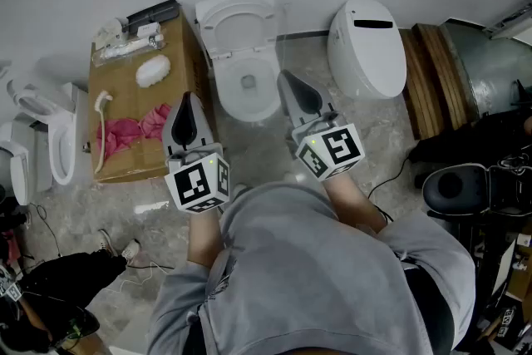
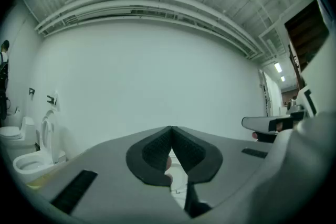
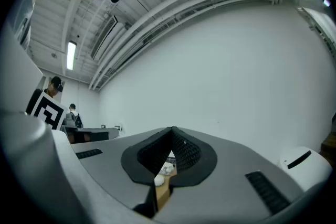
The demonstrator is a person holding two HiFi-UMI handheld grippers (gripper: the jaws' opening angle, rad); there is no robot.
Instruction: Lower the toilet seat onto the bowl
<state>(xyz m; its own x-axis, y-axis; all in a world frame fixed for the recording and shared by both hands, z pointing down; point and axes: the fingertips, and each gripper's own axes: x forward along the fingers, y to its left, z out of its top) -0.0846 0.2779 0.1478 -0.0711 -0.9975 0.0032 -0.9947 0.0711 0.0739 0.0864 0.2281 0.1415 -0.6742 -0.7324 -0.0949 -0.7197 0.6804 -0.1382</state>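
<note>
A white toilet stands against the wall in the head view. Its seat (image 1: 237, 19) is tipped up at the back, and the open bowl (image 1: 248, 87) lies in front of it. My left gripper (image 1: 188, 98) is held to the left of the bowl, over the edge of a cardboard box. It is shut and empty. My right gripper (image 1: 283, 76) hovers just right of the bowl's rim, also shut with nothing in it. In both gripper views the jaws point up at the bare wall, left gripper (image 2: 170, 129) and right gripper (image 3: 171, 130), and this toilet is hidden.
A cardboard box (image 1: 125, 150) with a pink cloth (image 1: 133, 133) and white items stands left of the toilet. A second toilet with its lid closed (image 1: 366, 46) is on the right, beside wooden planks (image 1: 428, 79). Another toilet (image 1: 58, 137) sits far left. A black chair (image 1: 457, 187) is at right.
</note>
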